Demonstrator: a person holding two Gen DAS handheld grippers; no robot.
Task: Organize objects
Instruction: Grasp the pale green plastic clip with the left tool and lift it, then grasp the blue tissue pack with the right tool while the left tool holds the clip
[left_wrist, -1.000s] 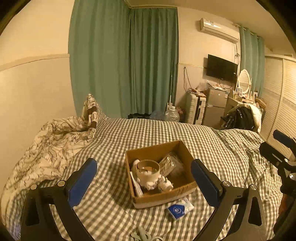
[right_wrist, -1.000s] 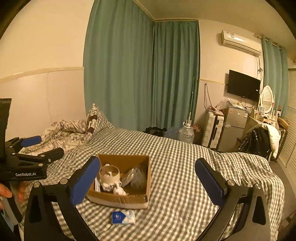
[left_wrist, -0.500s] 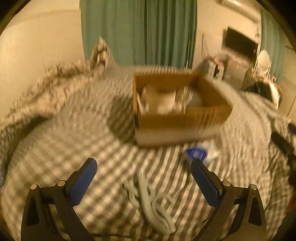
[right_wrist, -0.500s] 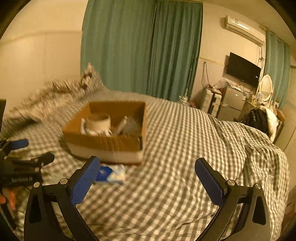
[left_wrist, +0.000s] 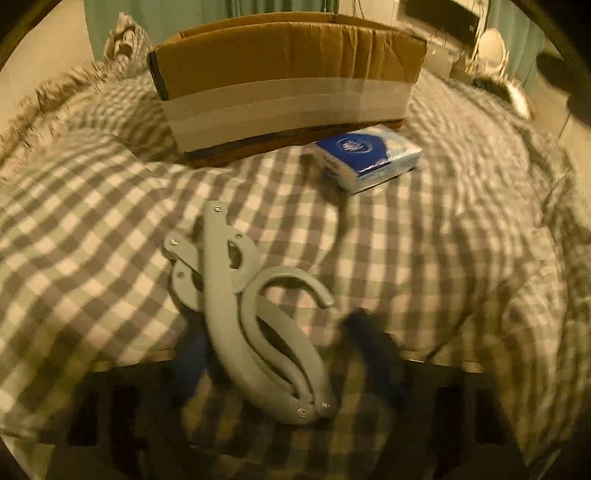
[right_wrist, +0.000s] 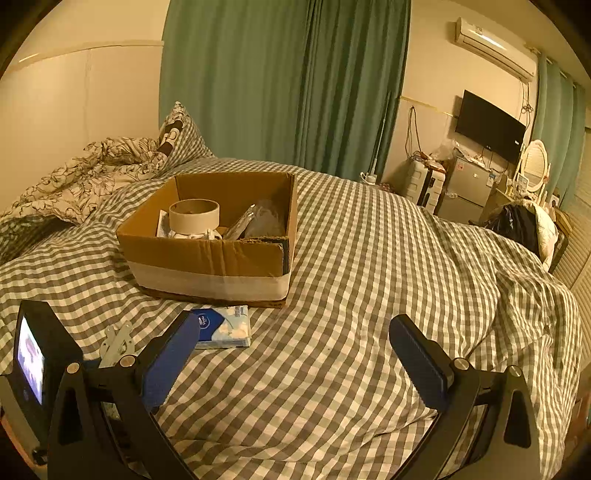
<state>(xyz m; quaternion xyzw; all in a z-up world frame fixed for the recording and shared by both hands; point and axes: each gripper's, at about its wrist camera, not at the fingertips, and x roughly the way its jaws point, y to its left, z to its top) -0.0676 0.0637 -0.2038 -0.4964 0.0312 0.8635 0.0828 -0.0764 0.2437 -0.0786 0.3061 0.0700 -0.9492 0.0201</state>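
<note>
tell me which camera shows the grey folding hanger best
Left wrist view: the grey folding hanger lies whole on the checked bedspread, hook and folded arms clear. The right wrist view shows only one end of it behind the right gripper's finger.

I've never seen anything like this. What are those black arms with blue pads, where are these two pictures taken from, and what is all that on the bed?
No robot here: a person holds a two-finger gripper in each hand, each with a wide-angle camera looking along its fingers. The right gripper is open and holds nothing. The left gripper is blurred, its fingers on either side of a grey folding hanger; whether it has gripped is unclear. On the checked bedspread sits a cardboard box containing a tape roll, with a blue tissue pack lying in front.
</note>
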